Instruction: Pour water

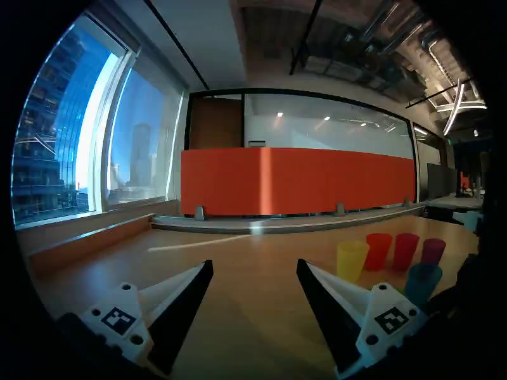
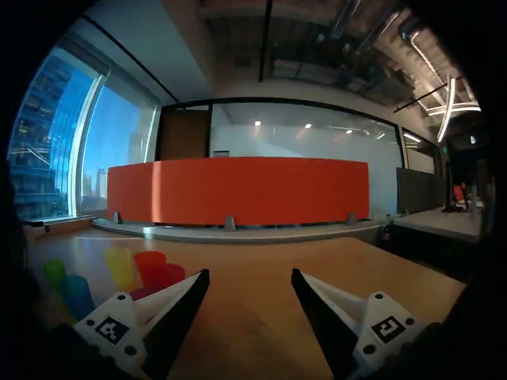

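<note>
Several coloured plastic cups stand on the wooden table. In the left gripper view they sit at the right: a yellow cup (image 1: 352,259), a red cup (image 1: 378,251), another red cup (image 1: 405,251), a magenta cup (image 1: 433,251) and a teal cup (image 1: 422,282). My left gripper (image 1: 255,269) is open, to the left of them, with nothing between its fingers. In the right gripper view the cups are at the lower left: a yellow cup (image 2: 120,267), a red cup (image 2: 150,262), a green cup (image 2: 54,273), a blue cup (image 2: 77,295). My right gripper (image 2: 250,277) is open and holds nothing.
The wooden table (image 1: 253,253) runs to an orange divider panel (image 1: 298,180) at its far edge. Large windows (image 1: 70,152) are on the left. A second desk (image 2: 437,225) with a dark bottle (image 2: 386,229) stands at the right.
</note>
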